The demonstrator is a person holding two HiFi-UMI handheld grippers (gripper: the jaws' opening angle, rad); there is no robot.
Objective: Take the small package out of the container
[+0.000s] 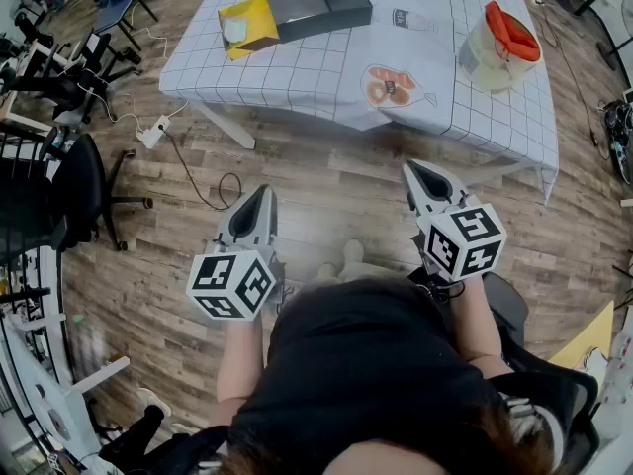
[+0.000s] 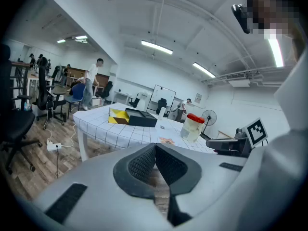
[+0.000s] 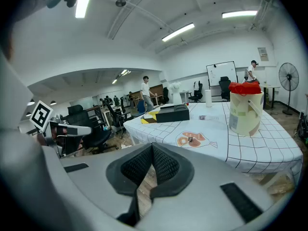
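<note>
The person wears a black short-sleeved top (image 1: 376, 364), just behind both tools. The smooth, light-grey plastic left gripper (image 1: 265, 190) and its twin, the right gripper (image 1: 411, 167), taper to pointed noses with dark insides. At the rear of each sits a white marker cube (image 1: 232, 283) printed with black squares. Inside the jaws are black cross-hatched rubber pads (image 2: 142, 165). Flat black rectangular strips (image 3: 236, 201) are set into the shells beside them.

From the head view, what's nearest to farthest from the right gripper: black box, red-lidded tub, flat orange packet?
1. Flat orange packet, near edge of the table, just ahead of the right gripper.
2. Red-lidded tub, table's right side.
3. Black box, far left of the table.
</note>
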